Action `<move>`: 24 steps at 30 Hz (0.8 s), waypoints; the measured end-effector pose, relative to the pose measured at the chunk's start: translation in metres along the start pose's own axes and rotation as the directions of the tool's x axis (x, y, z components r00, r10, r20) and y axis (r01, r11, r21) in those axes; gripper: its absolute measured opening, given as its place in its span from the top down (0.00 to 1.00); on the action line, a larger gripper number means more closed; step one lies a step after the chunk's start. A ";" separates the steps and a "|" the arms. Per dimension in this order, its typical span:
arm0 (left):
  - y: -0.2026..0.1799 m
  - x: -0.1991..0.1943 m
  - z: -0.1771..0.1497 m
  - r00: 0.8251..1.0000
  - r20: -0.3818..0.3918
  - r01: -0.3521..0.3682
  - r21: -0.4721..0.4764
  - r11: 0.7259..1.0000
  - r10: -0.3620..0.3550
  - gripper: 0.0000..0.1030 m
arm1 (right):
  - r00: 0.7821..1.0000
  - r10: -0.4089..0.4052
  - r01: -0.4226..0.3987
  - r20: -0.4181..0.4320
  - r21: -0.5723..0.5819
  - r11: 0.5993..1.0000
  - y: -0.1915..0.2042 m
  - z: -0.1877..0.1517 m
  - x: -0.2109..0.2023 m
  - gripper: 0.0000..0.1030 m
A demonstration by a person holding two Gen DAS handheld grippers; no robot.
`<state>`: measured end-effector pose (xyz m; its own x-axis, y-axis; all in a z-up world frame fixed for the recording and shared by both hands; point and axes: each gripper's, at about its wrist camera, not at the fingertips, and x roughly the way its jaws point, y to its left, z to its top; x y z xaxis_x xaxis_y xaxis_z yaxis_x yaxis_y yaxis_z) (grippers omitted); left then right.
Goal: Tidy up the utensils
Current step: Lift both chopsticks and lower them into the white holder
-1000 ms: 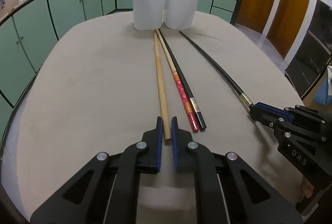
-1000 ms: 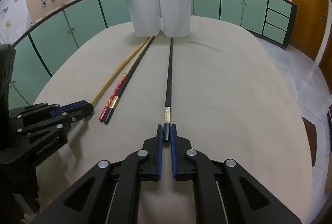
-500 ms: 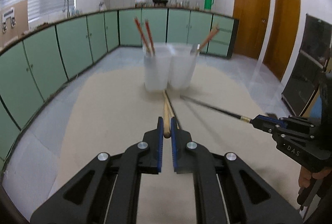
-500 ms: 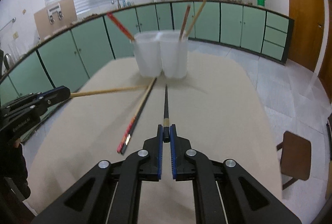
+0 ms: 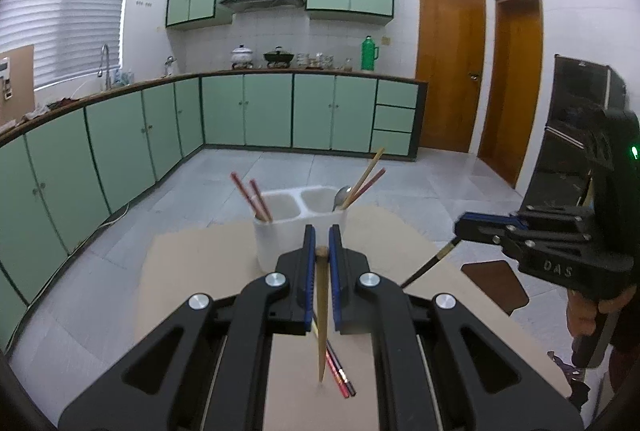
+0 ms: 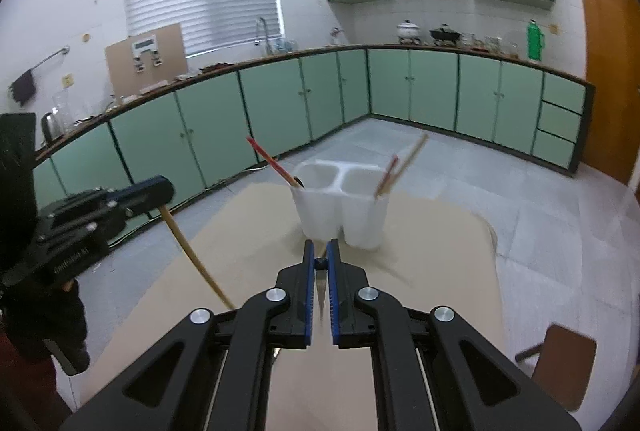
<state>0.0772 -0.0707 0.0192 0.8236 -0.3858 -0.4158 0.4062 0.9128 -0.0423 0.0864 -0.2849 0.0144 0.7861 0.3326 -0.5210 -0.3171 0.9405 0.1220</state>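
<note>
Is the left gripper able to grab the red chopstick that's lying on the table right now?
Probably not yet. The left gripper is shut on the wooden chopstick, which hangs down between its fingers, so it has no room. The red chopstick lies uncovered on the table just below it.

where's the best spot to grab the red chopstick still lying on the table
Take the red chopstick near its thick decorated end, coming straight down from above with the tool's fingers astride its length. It lies flat against a black chopstick, so pinching only the red one looks tricky; the ends give the most room.
</note>
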 end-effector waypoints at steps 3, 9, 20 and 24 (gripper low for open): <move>-0.002 -0.001 0.008 1.000 0.022 0.021 0.000 1.000 -0.021 0.95 | 0.999 0.035 -0.035 -0.002 -0.020 0.999 0.001 0.017 -0.002 0.94; -0.004 0.000 0.031 0.996 0.079 0.040 0.023 0.999 -0.041 0.95 | 0.997 0.063 -0.061 0.035 -0.058 0.996 0.003 0.051 -0.010 0.94; -0.004 0.026 0.093 0.982 0.184 0.027 0.046 0.999 -0.035 0.95 | 0.989 0.020 -0.009 0.149 -0.075 0.997 -0.004 0.121 -0.006 0.94; 0.003 0.048 0.119 0.975 0.223 0.001 0.044 0.999 -0.011 0.95 | 0.982 -0.004 0.016 0.189 -0.064 0.998 -0.011 0.147 0.004 0.94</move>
<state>0.1651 -0.1028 0.1073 0.8866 -0.4160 -0.2022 0.4242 0.9056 -0.0031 0.1710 -0.2840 0.1354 0.8735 0.3362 -0.3520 -0.3375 0.9394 0.0596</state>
